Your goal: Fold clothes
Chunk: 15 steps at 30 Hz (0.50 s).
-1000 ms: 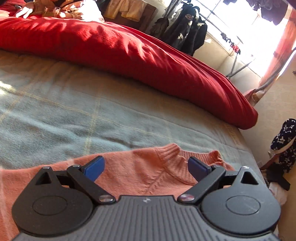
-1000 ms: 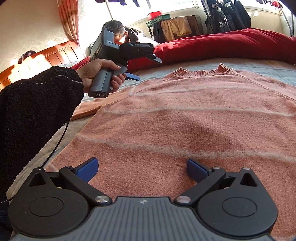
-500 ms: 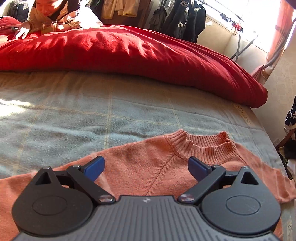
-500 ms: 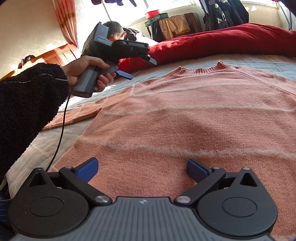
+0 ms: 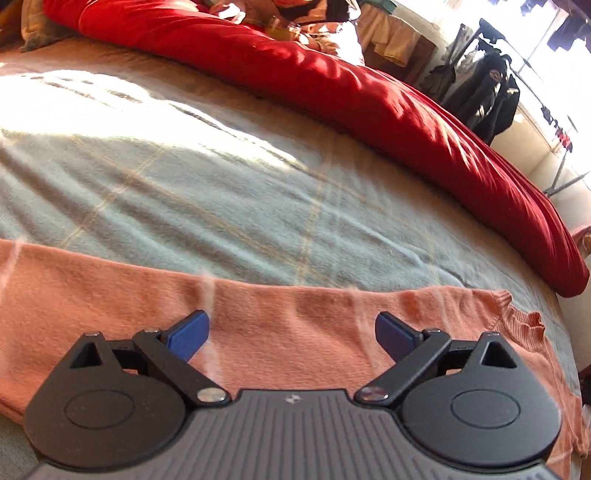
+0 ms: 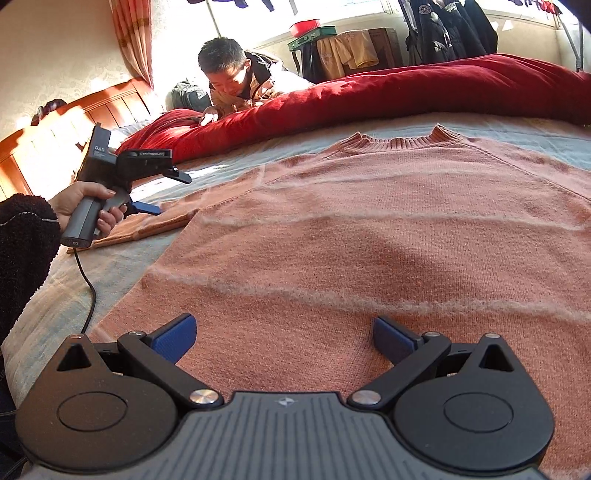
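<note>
Sweater: a salmon-pink knit sweater point(image 6: 369, 236) with pale fuzzy stripes lay flat, front up, filling the centre and right of the right wrist view; its ribbed collar point(image 6: 402, 139) sat at upper centre.
Sleeve: one sleeve point(image 5: 110, 295) stretched across the lower half of the left wrist view, the collar at the right edge.
Right gripper: the right gripper point(image 6: 283, 338) occupied the lower centre of its frame over the sweater's lower body, its blue pads point(image 6: 173, 338) spread wide and holding nothing; contact with the knit could not be told.
Left gripper: the left gripper point(image 5: 291, 338) was at lower centre over the sleeve, fingers likewise spread apart and empty.
Left hand: a hand point(image 6: 88, 206) in a black fleece cuff point(image 6: 26, 236) gripped the handle at the left of the right wrist view; a black cable point(image 6: 86, 288) hung from its base.
Writing: "DAS" appeared on the handle block and "GenRobot.AI" on the top housing; a round badge on a hanging dark jacket point(image 6: 428, 26) was too small to read.
Bedding: a grey-green checked blanket point(image 5: 221, 177) lay beneath the sweater; a red duvet point(image 5: 369, 107) was bunched along its far side.
Background: a person point(image 6: 236, 81) leaned on the duvet at upper left of the right wrist view.
</note>
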Tool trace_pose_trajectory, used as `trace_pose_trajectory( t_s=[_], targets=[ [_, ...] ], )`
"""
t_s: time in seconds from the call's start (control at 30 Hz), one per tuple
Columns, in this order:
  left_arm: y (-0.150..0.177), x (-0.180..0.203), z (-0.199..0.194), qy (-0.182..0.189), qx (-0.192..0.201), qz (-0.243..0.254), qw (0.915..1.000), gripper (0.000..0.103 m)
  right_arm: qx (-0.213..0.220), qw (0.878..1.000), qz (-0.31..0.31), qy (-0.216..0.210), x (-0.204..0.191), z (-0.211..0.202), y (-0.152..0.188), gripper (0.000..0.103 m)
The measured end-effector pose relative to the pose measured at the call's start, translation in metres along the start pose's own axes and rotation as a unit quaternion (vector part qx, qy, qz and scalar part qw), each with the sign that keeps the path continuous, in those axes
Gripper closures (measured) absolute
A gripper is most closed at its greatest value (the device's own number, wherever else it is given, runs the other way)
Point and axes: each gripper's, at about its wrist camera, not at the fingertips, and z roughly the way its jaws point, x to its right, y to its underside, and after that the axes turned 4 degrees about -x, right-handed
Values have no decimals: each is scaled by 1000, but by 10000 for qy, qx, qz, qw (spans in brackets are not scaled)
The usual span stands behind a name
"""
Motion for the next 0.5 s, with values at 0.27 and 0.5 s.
trace_pose_trajectory(
  t_s=[0.27, 0.5],
  targets=[
    [-4, -98, -45, -30, 672, -850, 9941, 7, 11, 9998, -137, 131, -5, 5, 1, 0],
    [-13, -115, -64, -321, 871, -1170, 9888, 7, 28, 9996, -207, 193, -7, 6, 2, 0]
  ],
)
